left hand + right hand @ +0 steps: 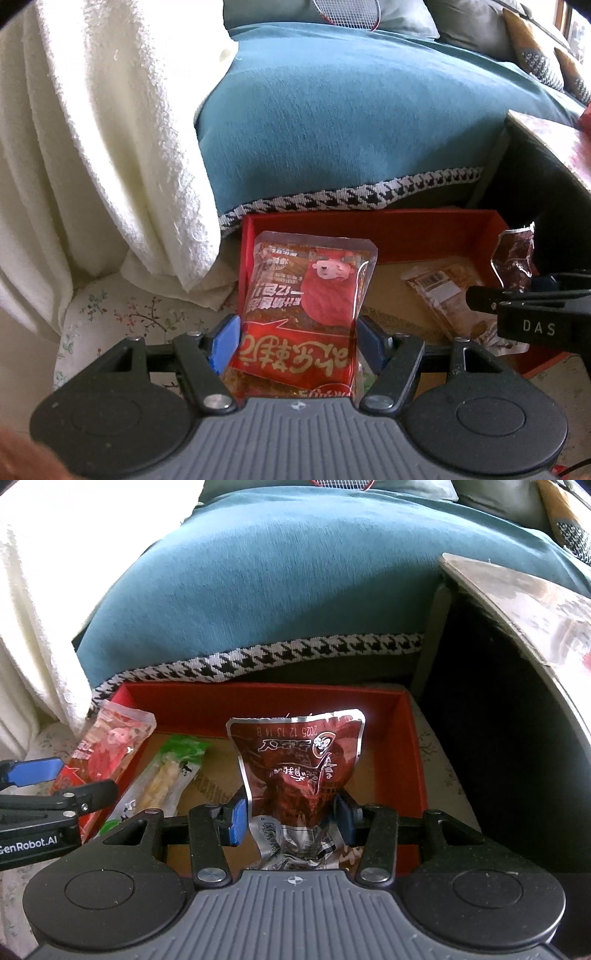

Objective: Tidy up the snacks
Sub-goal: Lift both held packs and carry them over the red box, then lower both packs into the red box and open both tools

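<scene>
My left gripper point(297, 341) is shut on a red snack packet with a pink sheep point(314, 295) and holds it over the left end of a red shallow box point(369, 225). My right gripper point(290, 821) is shut on a dark red foil snack pouch point(295, 764) and holds it above the red box point(258, 698). In the box lie a brown wrapped snack point(443, 291) and a green-topped packet of pale sticks point(166, 775). The left gripper and its red packet point(103, 749) show at the left of the right wrist view. The right gripper's pouch point(513, 262) shows at the right of the left wrist view.
A teal sofa cover with a houndstooth trim point(351, 122) rises behind the box. A white blanket point(92, 129) hangs at the left. A dark side table with a pale top point(517, 602) stands at the right. The box rests on a floral cloth point(110, 317).
</scene>
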`<state>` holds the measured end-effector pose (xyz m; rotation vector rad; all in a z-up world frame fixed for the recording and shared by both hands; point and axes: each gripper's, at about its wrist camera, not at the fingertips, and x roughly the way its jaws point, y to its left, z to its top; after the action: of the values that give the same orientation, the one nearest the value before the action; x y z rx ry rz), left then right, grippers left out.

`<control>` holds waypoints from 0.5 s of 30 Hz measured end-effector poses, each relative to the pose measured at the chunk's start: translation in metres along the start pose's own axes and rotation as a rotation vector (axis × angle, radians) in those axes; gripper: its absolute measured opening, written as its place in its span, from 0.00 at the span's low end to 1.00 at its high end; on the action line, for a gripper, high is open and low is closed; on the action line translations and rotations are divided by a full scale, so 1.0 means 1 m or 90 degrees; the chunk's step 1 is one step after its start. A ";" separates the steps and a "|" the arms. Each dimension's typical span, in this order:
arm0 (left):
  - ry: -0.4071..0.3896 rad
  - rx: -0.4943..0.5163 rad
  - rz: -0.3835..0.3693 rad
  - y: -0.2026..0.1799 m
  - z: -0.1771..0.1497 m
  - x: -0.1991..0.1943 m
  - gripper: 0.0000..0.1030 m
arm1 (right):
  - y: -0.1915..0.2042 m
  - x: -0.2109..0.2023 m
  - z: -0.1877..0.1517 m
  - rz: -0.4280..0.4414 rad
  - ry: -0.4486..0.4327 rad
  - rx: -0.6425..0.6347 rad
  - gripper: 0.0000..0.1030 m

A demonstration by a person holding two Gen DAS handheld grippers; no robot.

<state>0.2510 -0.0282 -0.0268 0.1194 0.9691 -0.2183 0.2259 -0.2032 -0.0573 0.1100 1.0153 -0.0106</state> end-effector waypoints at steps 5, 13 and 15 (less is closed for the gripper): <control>-0.002 0.009 0.004 -0.003 -0.002 0.001 0.59 | 0.001 0.006 -0.001 -0.005 0.011 -0.002 0.53; -0.014 0.003 0.004 -0.003 -0.002 0.005 0.59 | 0.002 0.016 0.000 -0.013 0.023 -0.003 0.53; -0.017 0.008 0.007 -0.005 -0.001 0.006 0.60 | 0.002 0.018 0.000 -0.015 0.026 -0.005 0.53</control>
<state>0.2518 -0.0338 -0.0325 0.1334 0.9406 -0.2151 0.2354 -0.2002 -0.0728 0.0909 1.0568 -0.0265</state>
